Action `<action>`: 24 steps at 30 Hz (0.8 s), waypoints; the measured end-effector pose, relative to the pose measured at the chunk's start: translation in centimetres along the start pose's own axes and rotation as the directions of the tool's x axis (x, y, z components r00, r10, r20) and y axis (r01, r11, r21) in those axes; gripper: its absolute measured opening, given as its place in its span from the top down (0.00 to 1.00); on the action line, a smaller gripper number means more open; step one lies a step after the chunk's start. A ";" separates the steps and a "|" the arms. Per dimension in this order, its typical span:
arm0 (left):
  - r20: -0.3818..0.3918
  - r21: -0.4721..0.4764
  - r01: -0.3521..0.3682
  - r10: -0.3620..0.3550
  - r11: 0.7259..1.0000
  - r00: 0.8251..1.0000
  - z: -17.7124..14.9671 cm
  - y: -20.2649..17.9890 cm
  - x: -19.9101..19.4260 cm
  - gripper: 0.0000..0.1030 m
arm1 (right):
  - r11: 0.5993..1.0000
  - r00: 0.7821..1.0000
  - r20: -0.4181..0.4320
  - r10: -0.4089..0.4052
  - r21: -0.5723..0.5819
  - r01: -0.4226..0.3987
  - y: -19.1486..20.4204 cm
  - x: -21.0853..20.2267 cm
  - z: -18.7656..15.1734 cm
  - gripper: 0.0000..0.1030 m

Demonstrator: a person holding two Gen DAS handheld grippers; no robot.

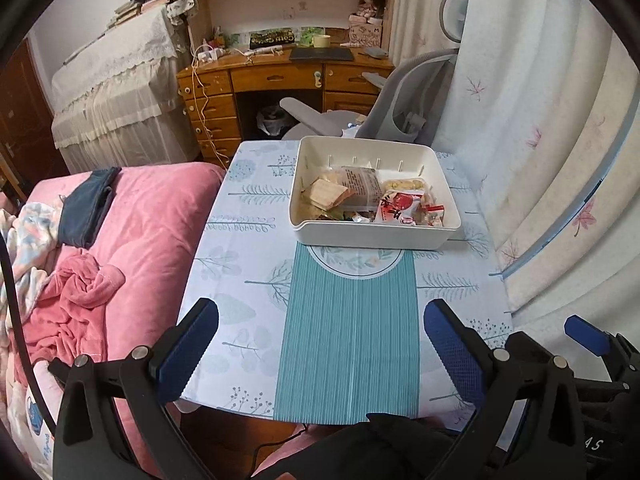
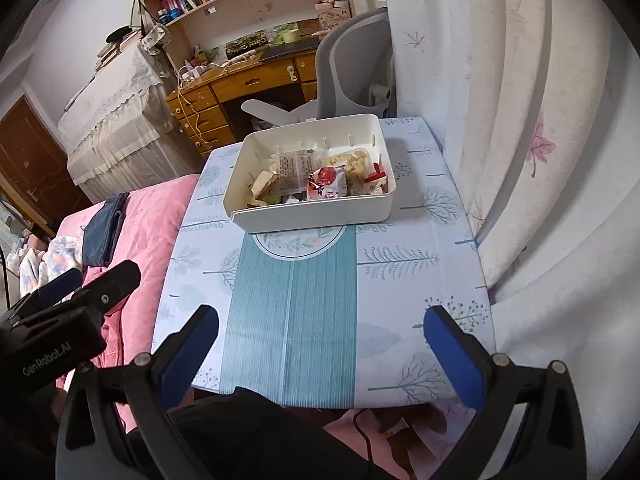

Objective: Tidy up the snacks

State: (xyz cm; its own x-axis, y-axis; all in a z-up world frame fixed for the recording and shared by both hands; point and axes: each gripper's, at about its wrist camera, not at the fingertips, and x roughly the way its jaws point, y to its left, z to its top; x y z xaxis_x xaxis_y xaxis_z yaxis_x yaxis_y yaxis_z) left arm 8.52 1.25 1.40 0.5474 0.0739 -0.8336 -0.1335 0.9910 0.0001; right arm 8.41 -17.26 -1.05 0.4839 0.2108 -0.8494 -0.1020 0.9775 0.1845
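A white plastic bin (image 1: 372, 236) (image 2: 316, 214) stands at the far side of a small table with a tree-print cloth (image 1: 240, 264) (image 2: 404, 264). Inside it lie several wrapped snacks: a red-and-white packet (image 1: 398, 208) (image 2: 326, 184), a tan wedge-shaped pack (image 1: 326, 194) (image 2: 264, 182) and a clear printed pack (image 1: 360, 182) (image 2: 296, 166). My left gripper (image 1: 320, 322) is open over the table's near edge, holding nothing. My right gripper (image 2: 320, 326) is open too, also well short of the bin, empty.
A pink bed (image 1: 152, 224) with crumpled clothes lies left of the table. A curtain (image 1: 540, 140) hangs close on the right. Behind the table are a grey office chair (image 1: 404, 96) and a wooden desk (image 1: 256, 76) with shelves. A teal striped mat (image 1: 352, 340) covers the table's near middle.
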 end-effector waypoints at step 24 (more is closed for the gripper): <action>0.012 0.004 -0.016 0.016 1.000 1.000 0.8 -1.1 0.2 0.01 | 1.000 1.000 -0.021 0.023 0.014 -0.023 -1.5 0.9 1.0 0.00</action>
State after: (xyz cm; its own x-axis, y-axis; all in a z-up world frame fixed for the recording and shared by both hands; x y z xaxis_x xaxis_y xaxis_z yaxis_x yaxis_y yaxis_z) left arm 9.39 0.27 1.69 0.5552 0.0913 -0.8267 -0.1393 0.9901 0.0158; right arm 9.86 -18.56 -1.61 0.4630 0.2331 -0.8552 -0.1007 0.9724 0.2105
